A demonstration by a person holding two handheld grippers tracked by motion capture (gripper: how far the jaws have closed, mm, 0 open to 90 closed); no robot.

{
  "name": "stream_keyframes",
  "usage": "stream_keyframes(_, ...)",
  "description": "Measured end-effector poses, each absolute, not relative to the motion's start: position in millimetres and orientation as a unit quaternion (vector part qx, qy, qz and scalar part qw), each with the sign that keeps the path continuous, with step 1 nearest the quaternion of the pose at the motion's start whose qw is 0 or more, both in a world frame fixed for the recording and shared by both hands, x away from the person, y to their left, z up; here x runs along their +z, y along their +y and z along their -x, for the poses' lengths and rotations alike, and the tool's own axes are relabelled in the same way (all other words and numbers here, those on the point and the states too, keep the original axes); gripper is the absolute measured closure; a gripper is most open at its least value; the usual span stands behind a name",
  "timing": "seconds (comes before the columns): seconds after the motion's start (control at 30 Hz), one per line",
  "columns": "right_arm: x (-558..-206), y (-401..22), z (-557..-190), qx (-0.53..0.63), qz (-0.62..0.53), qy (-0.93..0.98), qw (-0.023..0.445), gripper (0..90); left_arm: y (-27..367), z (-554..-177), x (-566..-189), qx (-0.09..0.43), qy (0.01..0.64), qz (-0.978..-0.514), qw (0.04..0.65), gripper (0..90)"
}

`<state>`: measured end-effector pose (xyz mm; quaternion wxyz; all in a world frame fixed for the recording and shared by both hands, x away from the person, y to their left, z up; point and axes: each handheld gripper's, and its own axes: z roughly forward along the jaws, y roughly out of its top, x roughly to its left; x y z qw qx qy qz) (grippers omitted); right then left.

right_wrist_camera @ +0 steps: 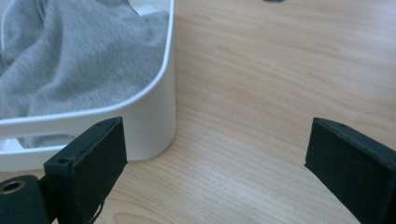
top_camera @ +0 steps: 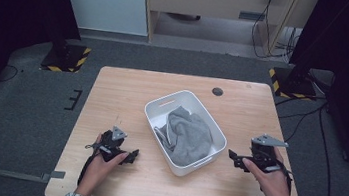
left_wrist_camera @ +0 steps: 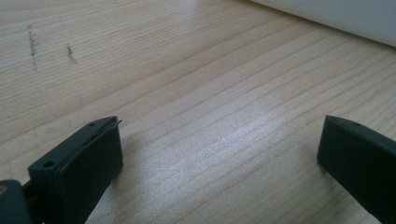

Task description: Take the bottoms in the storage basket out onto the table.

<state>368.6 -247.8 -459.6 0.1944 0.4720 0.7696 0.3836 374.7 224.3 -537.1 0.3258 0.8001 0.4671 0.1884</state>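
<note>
While both hands rest low on the counter (top_camera: 128, 92), the left gripper (top_camera: 131, 156) sits at about seven o'clock from the counter's middle, its jaws spread wide over bare wood with nothing between them; the left gripper view shows a white wall edge at the far upper right. At about four o'clock the right gripper (top_camera: 232, 158) is held just off the wood, its jaws likewise spread and empty, pointing toward the white bin (top_camera: 161, 107). Farther in, between the two grippers and near the counter's centre, that bin stands at an angle, holding a grey cloth (top_camera: 189, 137) bunched inside and rising to its rim. Seen from the right gripper view, the bin's rounded corner (right_wrist_camera: 159, 116) lies just beyond the one jaw, apart from it. Beyond the bin, at one o'clock, a dark round cable port (top_camera: 217, 91) sits in the wood.
</note>
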Motion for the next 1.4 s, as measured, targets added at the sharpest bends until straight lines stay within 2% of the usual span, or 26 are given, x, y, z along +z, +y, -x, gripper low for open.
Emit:
stream_keyframes(0.6, -416.9, -224.9, -376.2, 0.404, -0.443, 0.773, 0.208, 5.2, 223.9, -374.1, -537.0, 0.189, 0.467, -0.801, 0.325, 0.0)
stream_keyframes(1.07, -381.4, -176.2, -394.6, 0.412, -0.405, 0.789, 0.211, 5.4, 223.6, -374.0, -537.0, 0.188, 0.465, -0.801, 0.326, 0.0)
stream_keyframes(1.4, -375.5, -147.2, -407.8, 0.422, -0.39, 0.793, 0.202, 4.9, 223.0, -374.2, -537.2, 0.188, 0.466, -0.8, 0.327, 0.0)
